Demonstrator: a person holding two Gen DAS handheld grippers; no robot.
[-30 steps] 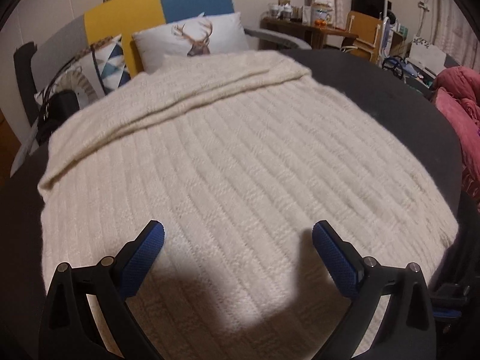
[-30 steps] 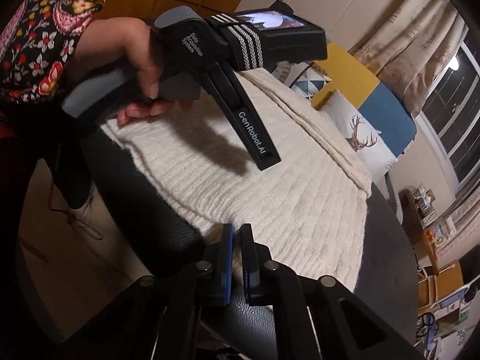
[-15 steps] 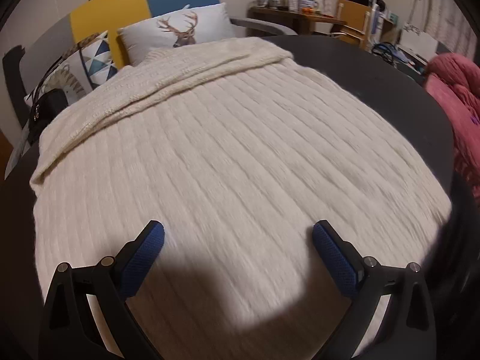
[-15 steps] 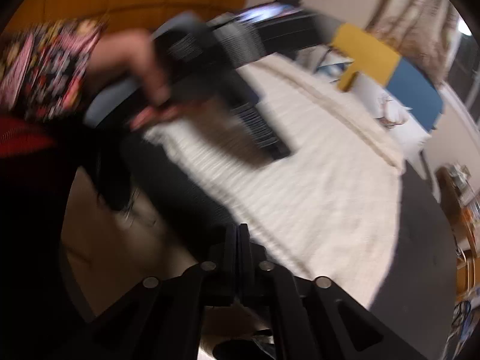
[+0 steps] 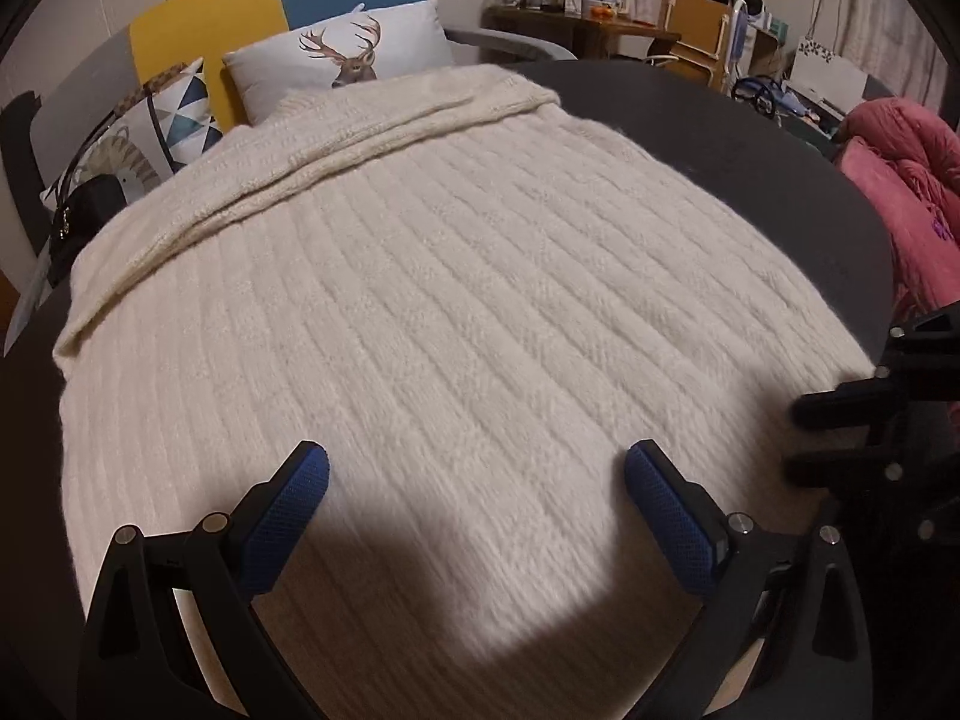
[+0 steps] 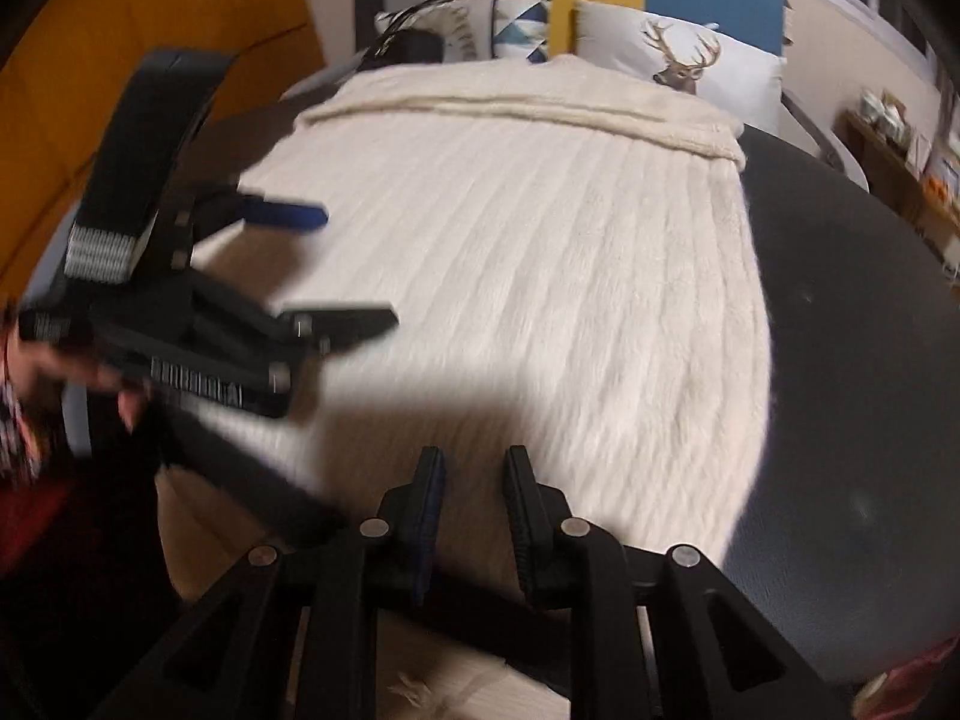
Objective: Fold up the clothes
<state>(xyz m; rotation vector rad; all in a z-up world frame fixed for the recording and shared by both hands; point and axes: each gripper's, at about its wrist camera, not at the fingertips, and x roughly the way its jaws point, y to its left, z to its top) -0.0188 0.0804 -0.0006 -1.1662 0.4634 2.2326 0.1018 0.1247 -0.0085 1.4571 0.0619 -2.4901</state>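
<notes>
A cream ribbed knit sweater [image 5: 450, 276] lies spread flat over a dark round table [image 5: 750, 168], with a folded band along its far edge. My left gripper [image 5: 477, 462] hovers wide open over the sweater's near part, nothing between its blue pads. In the right wrist view the sweater [image 6: 528, 240] fills the middle, and the left gripper [image 6: 348, 267] shows blurred at the left, held by a hand. My right gripper [image 6: 475, 459] stands over the sweater's near edge; its jaws are opening with a narrow gap and nothing between them. It also shows at the right edge as the right gripper [image 5: 804, 438].
A sofa behind the table holds a deer pillow [image 5: 354, 54], a patterned pillow and a black bag [image 5: 84, 216]. A pile of pink clothes [image 5: 900, 192] lies at the right. Bare dark table [image 6: 852, 360] shows right of the sweater. A cluttered shelf stands far back.
The right gripper rolled and swung toward the sofa side, its shut jaws parted slightly, and it came into the left wrist view at the right edge. The left gripper stayed open.
</notes>
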